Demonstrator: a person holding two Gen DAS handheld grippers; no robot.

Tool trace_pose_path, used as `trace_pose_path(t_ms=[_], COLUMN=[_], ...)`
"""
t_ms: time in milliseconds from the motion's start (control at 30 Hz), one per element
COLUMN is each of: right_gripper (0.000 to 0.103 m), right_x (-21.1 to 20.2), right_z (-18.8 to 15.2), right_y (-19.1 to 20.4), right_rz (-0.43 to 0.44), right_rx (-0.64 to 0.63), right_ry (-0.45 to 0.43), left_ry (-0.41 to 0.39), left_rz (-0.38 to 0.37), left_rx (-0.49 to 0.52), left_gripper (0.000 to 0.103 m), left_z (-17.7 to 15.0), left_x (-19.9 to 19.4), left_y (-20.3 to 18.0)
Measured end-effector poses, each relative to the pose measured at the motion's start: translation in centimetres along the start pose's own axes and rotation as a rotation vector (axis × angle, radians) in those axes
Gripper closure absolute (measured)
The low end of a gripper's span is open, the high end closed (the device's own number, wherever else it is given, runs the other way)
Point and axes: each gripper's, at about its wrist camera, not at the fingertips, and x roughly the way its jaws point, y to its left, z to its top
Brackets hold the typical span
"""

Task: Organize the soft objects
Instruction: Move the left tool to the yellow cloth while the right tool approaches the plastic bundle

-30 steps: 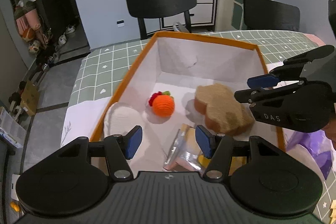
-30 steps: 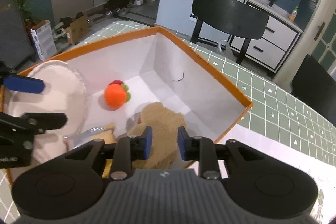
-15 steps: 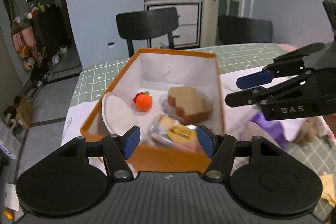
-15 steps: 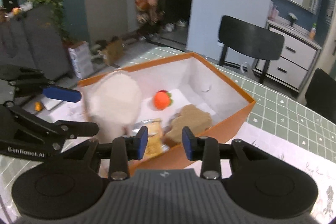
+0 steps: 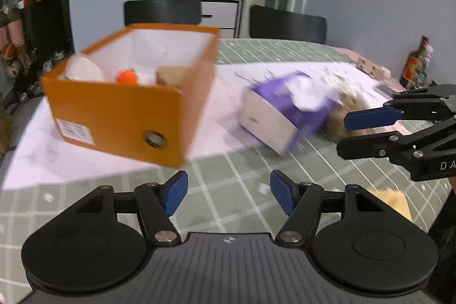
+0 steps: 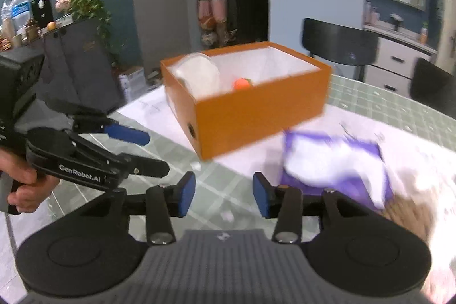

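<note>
Box: we see an orange cardboard box (image 5: 122, 116) with a white lining, square-cornered, a round finger hole in its near end and a paper label low on the same face. It stands on a white sheet on the desk (image 5: 233, 190).
Inside the box: a pale disc-shaped pad (image 5: 82, 70) leans at the left wall, an orange crocheted ball (image 5: 126, 76) sits mid-floor, and a tan bread-shaped plush (image 5: 171, 74) lies to its right; only their tops clear the rim.
Outside the box: a purple soft tissue pack (image 5: 285, 110) with white tissue bunched at its top lies tilted just right of the box, apart from it. A tan fuzzy plush (image 5: 339, 110) touches its far side; blur hides its form.
Desk: green cloth with a white grid, flat and bare in front of both grippers.
Left gripper (image 5: 229, 194): our jaws stand wide, with nothing between the blue pads, above the cloth in front of the box.
Right gripper (image 6: 223, 194): jaws wide too, nothing held, near the tissue pack.
Change: a second ago both grippers hung right over the box interior; now they are back from it, and its whole outer wall shows. The right jaws were narrow then and are wider now.
</note>
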Motion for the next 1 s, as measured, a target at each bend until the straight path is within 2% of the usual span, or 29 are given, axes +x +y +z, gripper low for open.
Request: trace_pose_path(t_ms=[200,333,467,533,667,767,933,1000], right_gripper=[0.056,0.041,0.033,0.020,0.016,0.016,0.016,0.016], right_x=[-3.3,-5.1,-7.3,-8.3,-9.1,-9.0,-8.9,-9.1], right_z=[-7.5,-11.3,-14.0,-15.0,-16.6,-17.6,-18.7,-19.0], right_y=[-1.9,-3.9,-5.8,-6.4,-7.4,-7.8,-8.8,-8.9], right_rz=[-0.139,-0.259,-0.389,-0.441,-0.498,-0.533,-0.544,-0.552], right_rx=[0.123,0.219,0.309,0.349,0.421,0.454,0.511,0.522], right_ry=[-0.036,-0.032,-0.043,-0.070,-0.154,-0.171,-0.196,-0.207], left_ry=[0.009,0.022,0.050,0.055,0.066,0.088,0.070,0.070], left_rz=[-0.068,-0.106,-0.160,-0.181,-0.192,-0.222,-0.185,-0.199], left_rx=[0.026,0.095,0.128,0.139,0.143,0.132,0.190,0.204], left_gripper=[0.025,0.025,0.025,0.021,0.020,0.020,0.017,0.016], left_z=[-1.9,-2.9,-4.0,-4.1,-4.3,-4.5,-4.9,-4.9], left_x=[2.0,3.8,5.2,5.7,6.6,7.1,7.5,7.6], left_y=[-4.9,-8.6,-11.8,-12.9,-14.8,-15.3,-16.5,-16.9])
